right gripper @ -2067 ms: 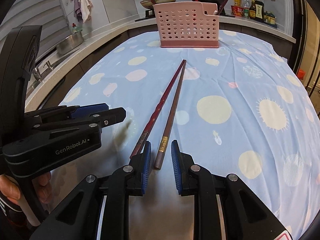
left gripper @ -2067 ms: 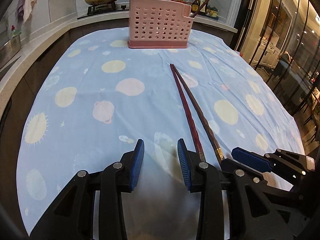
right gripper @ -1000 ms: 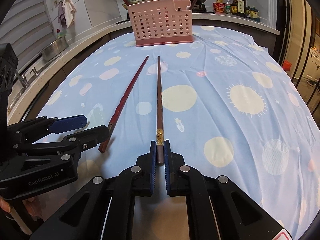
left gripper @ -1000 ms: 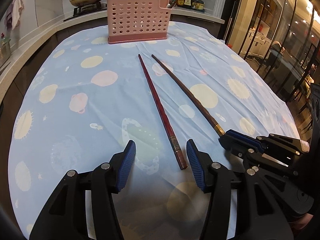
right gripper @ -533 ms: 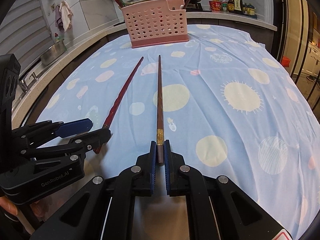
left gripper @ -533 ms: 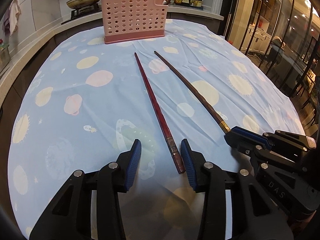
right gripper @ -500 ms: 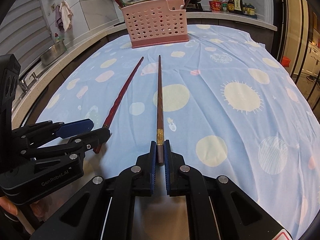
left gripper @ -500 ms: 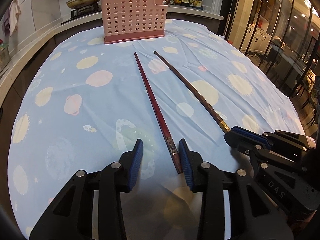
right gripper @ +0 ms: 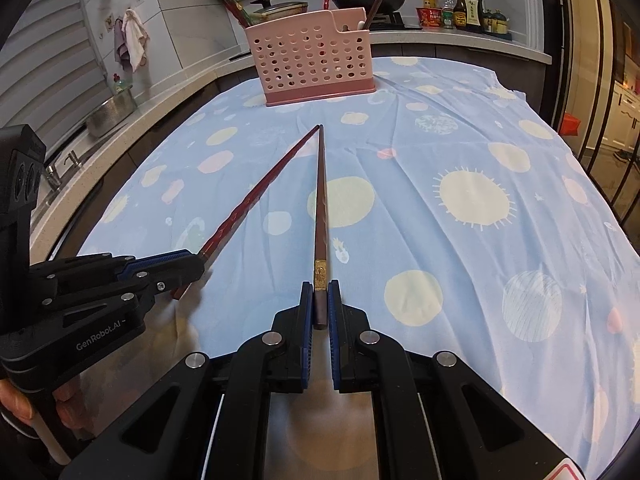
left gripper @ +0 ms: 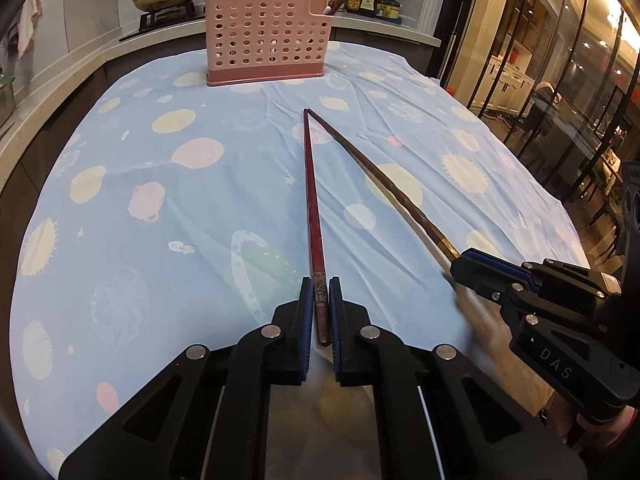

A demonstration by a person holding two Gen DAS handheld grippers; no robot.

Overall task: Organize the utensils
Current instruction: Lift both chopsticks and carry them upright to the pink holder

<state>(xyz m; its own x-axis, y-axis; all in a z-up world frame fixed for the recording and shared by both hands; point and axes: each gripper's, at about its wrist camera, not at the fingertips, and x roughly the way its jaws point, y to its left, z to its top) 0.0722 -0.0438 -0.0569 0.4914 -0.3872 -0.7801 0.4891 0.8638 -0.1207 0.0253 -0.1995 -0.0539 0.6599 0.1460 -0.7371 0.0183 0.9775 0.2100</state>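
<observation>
Now red chopstick (left gripper: 314, 216) butt clamped between just-closed left tongs (left gripper: 319, 296), brown chopstick (right gripper: 320, 208) likewise in right tongs (right gripper: 319, 300).

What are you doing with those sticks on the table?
A person is tidying chopsticks with a tool in each hand. The left tool has just closed on the end of the red chopstick. The right tool is clamped on the end of the brown chopstick. Their far tips meet on the blue tablecloth. The pink holder at the far end already has chopsticks in it.
</observation>
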